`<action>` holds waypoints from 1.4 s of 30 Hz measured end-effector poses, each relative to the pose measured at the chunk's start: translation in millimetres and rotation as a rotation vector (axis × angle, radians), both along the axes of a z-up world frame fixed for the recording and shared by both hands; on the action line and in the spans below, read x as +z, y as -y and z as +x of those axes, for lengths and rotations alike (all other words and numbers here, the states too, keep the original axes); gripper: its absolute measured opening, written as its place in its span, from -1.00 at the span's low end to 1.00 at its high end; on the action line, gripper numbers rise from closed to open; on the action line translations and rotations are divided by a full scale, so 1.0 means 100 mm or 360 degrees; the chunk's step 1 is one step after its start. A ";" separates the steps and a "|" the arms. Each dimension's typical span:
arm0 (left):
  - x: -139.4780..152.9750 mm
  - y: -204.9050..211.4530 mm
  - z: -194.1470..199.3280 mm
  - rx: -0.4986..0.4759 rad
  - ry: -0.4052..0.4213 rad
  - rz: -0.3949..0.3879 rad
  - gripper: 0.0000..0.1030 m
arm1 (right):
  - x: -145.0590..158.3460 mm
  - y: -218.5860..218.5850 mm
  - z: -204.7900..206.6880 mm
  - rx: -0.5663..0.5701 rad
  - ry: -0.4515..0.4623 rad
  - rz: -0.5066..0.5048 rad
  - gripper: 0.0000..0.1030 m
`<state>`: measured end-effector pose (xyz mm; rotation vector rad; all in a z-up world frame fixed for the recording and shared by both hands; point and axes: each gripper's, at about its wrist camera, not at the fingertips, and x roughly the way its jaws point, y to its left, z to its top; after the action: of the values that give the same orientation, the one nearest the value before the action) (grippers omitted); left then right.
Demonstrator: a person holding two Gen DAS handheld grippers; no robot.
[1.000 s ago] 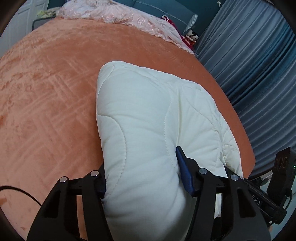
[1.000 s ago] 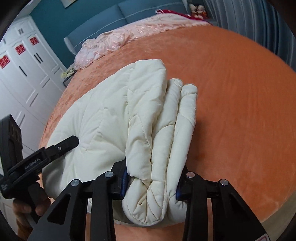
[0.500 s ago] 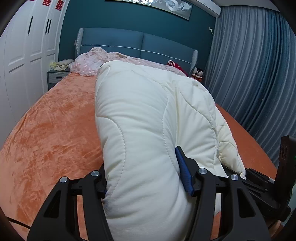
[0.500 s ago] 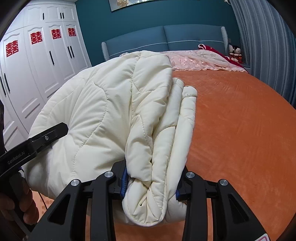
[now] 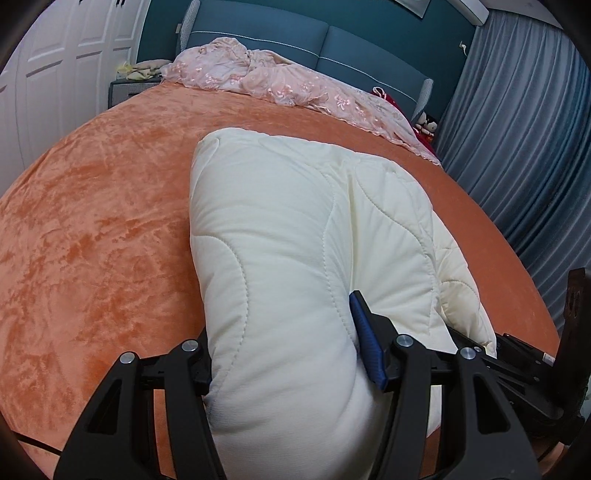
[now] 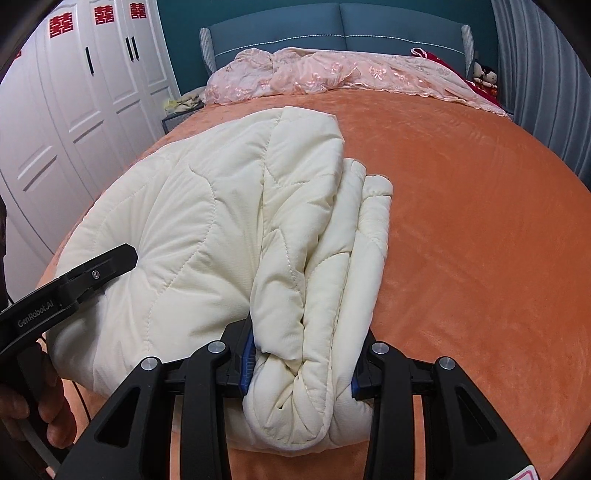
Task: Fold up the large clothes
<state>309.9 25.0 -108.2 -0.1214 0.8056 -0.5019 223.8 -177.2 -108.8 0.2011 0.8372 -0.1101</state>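
Currently left gripper (image 5: pixel 288 369) clamped on bulky near end of cream quilted garment (image 5: pixel 295 240); right gripper (image 6: pixel 303 365) clamped on its stacked layers. Garment folded into thick bundle, stretching toward 12 o'clock over orange bedspread (image 5: pixel 92 221). Advice: lower both ends together, level, keep layers stacked before letting go. Pink lace cover (image 6: pixel 332 74) heaped at 12 by blue headboard (image 6: pixel 332 26), well apart. Landing spot unobstructed.
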 end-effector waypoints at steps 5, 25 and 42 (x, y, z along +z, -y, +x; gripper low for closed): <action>-0.14 -0.02 0.00 0.0013 -0.0008 0.0018 0.23 | -0.10 -0.02 0.01 -0.0020 -0.0007 0.0007 -0.05; 0.37 0.46 -0.33 0.0301 -0.0059 0.0722 0.38 | 0.41 -0.20 -0.01 -0.0014 -0.0152 -0.0251 -0.92; -0.07 0.63 -0.31 0.0338 -0.0042 0.0816 0.44 | -0.19 -0.10 0.06 -0.0083 -0.0271 -0.0140 -0.97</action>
<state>278.7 -38.4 -115.2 0.2592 0.9127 -0.0836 229.8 -167.1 -128.1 0.1321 0.9948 -0.2148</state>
